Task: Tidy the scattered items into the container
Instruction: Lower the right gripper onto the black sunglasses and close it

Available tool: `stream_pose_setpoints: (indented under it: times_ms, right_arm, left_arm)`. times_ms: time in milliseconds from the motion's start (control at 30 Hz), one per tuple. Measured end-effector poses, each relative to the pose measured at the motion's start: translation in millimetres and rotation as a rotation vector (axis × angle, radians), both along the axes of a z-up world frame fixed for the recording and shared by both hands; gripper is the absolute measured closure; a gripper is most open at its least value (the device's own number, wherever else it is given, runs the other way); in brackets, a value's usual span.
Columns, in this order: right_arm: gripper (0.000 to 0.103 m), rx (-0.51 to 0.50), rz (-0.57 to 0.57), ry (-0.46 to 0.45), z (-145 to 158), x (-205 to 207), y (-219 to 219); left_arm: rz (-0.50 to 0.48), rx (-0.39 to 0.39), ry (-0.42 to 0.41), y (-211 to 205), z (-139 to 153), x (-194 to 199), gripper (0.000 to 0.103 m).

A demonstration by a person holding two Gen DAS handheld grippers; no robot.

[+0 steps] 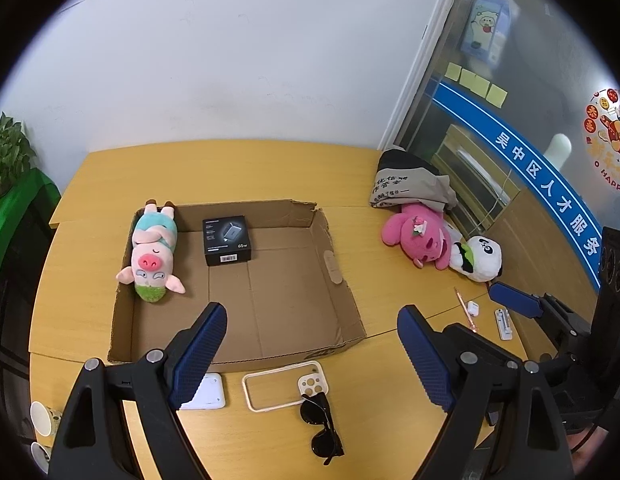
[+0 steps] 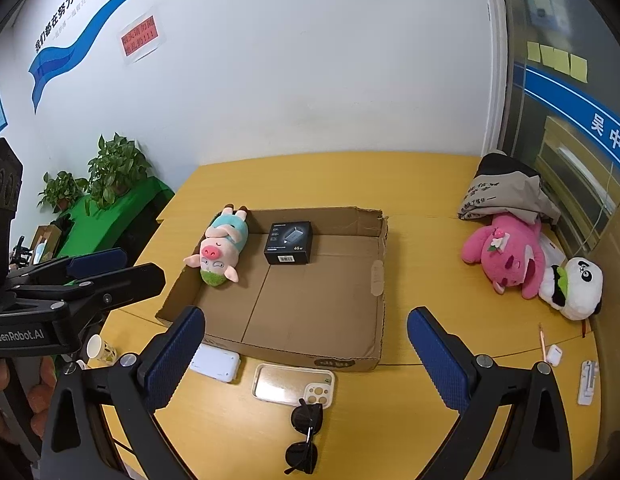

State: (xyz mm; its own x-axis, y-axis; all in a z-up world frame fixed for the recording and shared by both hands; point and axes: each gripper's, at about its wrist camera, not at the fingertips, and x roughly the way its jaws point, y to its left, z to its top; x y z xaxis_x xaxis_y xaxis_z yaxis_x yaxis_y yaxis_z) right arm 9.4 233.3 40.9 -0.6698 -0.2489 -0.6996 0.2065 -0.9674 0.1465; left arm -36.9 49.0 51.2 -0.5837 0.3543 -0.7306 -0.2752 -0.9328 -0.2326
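Observation:
A shallow open cardboard box (image 1: 293,300) (image 2: 322,312) lies mid-table. Inside it are a pig plush (image 1: 151,254) (image 2: 221,246) and a black charger box (image 1: 227,240) (image 2: 289,242). In front of the box lie a white flat box (image 1: 207,394) (image 2: 215,362), a clear phone case (image 1: 285,384) (image 2: 293,384) and black sunglasses (image 1: 322,426) (image 2: 305,436). At the right lie a pink plush (image 1: 420,236) (image 2: 506,256), a panda plush (image 1: 480,258) (image 2: 574,286), a pen (image 1: 464,308) (image 2: 543,340), an earbud case (image 1: 473,308) (image 2: 554,354) and a white bar (image 1: 503,322) (image 2: 587,382). My left gripper (image 1: 310,356) and right gripper (image 2: 305,354) are open and empty above the table's front.
A folded grey tote bag (image 1: 410,182) (image 2: 506,192) lies at the back right by a glass partition. Paper cups (image 1: 41,418) (image 2: 99,348) stand at the front left. Potted plants (image 2: 109,168) on a green-covered stand are beyond the table's left edge.

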Motion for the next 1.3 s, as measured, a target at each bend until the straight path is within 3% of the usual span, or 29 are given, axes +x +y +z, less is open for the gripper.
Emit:
stream_pose_setpoints:
  times_ms: [167,267,400,567,767,933,1067,1133,1200,1300]
  right_arm:
    - [0.001,-0.004,0.0,-0.014,-7,-1,2]
    - [0.001,-0.011,0.003,-0.053,-28,-4,4]
    - [0.001,-0.005,-0.021,-0.224,-101,-3,15]
    - [0.003,-0.115,0.01,-0.471,-201,14,13]
    - [0.016,-0.115,0.024,-0.607,-276,17,-7]
    - [0.05,-0.077,0.049,-0.676,-313,12,-21]
    - [0.067,-0.084,0.07,-0.679,-320,9,-28]
    - [0.083,-0.071,0.079,-0.679,-322,7,-31]
    - [0.091,-0.082,0.07,-0.69,-323,6,-29]
    - [0.092,-0.107,0.064,-0.697,-325,5,-25]
  left_arm:
    - [-0.005,0.012,-0.028,-1,-12,-3,0.016]
    - [-0.029,0.038,-0.109,-4,-43,-5,0.016]
    - [-0.043,0.1,-0.299,-10,-113,1,0.016]
    - [-0.047,0.12,-0.45,-13,-178,8,0.017]
    - [-0.088,0.17,-0.579,-8,-239,7,0.017]
    - [-0.131,0.205,-0.649,-1,-281,3,0.018]
    - [-0.159,0.19,-0.7,4,-306,1,0.022]
    - [-0.164,0.196,-0.719,6,-312,2,0.022]
    - [-0.173,0.207,-0.724,9,-315,3,0.022]
    - [-0.18,0.218,-0.737,14,-319,3,0.022]
